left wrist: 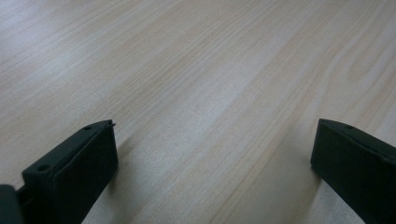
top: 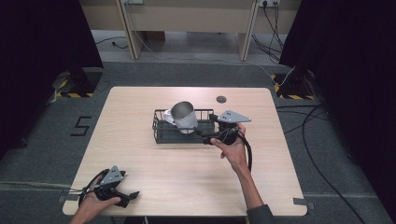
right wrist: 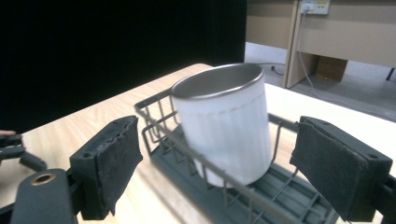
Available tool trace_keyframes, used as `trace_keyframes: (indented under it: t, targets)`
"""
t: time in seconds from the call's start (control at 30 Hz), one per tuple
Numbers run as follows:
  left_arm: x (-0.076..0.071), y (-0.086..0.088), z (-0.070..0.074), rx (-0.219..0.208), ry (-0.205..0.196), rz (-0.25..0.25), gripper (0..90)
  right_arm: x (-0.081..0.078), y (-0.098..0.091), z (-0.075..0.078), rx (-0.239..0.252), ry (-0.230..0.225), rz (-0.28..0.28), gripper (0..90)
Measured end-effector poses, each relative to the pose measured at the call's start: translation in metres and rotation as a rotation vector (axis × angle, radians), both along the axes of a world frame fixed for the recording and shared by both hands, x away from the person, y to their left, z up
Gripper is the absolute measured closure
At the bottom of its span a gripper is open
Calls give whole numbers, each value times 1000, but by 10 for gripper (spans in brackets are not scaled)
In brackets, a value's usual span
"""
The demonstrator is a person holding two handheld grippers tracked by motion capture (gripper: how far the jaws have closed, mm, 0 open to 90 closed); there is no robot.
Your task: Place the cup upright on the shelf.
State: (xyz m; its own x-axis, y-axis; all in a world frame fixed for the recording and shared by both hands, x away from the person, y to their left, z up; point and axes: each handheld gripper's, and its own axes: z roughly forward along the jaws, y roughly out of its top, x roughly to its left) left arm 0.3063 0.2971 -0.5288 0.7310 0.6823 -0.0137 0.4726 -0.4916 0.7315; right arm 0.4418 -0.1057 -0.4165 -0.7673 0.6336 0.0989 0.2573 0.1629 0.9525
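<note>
Cup: white ribbed wall, metal rim and inside. It sits in the basket, tilted, its foot down behind the near wires and its mouth turned up. It looks slightly blurred in the right gripper view. I cannot tell what it leans on.

Basket: dark wire, oblong, near the middle of the table, a little toward the far edge. The cup takes its right half; the left half holds nothing I can make out.

Right gripper: just beside the basket's right end, pointing at the cup, right hand wrapped round its body. In its own view I read the jaws as standing apart, one either side of the cup. Both pads are clear of the cup's wall and nearer the camera than it. Nothing is gripped.

Left gripper: well apart from the basket, at the near left corner of the table, in the left hand. The jaws are spread wide just over bare wood, with nothing between them.

Also noted: a small dark disc on the table beyond the basket. A "5" is marked on the floor left of the table.
</note>
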Motion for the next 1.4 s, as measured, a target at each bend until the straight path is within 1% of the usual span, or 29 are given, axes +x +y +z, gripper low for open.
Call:
trace_keyframes:
  t: [0.07,0.3,0.37,0.43,0.5,0.73,0.8,0.87,0.93,0.97,1.03,1.07,1.2,1.3,1.4]
  targets:
    - [-1,0,0,0,0,2,0,-4,1,-3,-3,1,8,150]
    - [-2,1,0,-1,-1,5,0,-20,0,-16,-72,10,9,150]
    - [-2,1,0,2,-1,5,0,-23,-1,-20,-81,13,8,150]
    - [-2,1,0,0,-1,7,0,-27,-2,-24,-83,21,10,150]
    - [-2,1,0,0,-1,7,0,-32,-5,-30,-87,27,1,150]
    - [-2,1,0,0,-1,8,0,-42,-12,-39,-86,41,-11,150]
    - [-2,1,0,2,-1,7,0,-45,-14,-41,-95,36,-14,150]
    - [-2,1,0,0,-1,8,0,-51,-16,-44,-94,35,-17,150]
    - [-2,1,0,1,-1,8,0,-53,-16,-46,-94,37,-17,150]
    - [-2,1,0,2,0,8,0,-55,-16,-48,-97,33,-18,150]
    - [-3,1,0,2,0,11,0,-60,-18,-54,-124,34,-17,151]
    - [-3,1,0,1,0,12,0,-60,-18,-54,-124,34,-17,151]
    - [-3,1,0,1,0,12,0,-64,-23,-62,-135,52,-26,151]
    - [-3,1,0,1,0,12,0,-69,-24,-67,-151,63,-29,151]
    - [-4,1,0,0,0,12,0,-71,-24,-69,-154,71,-19,151]
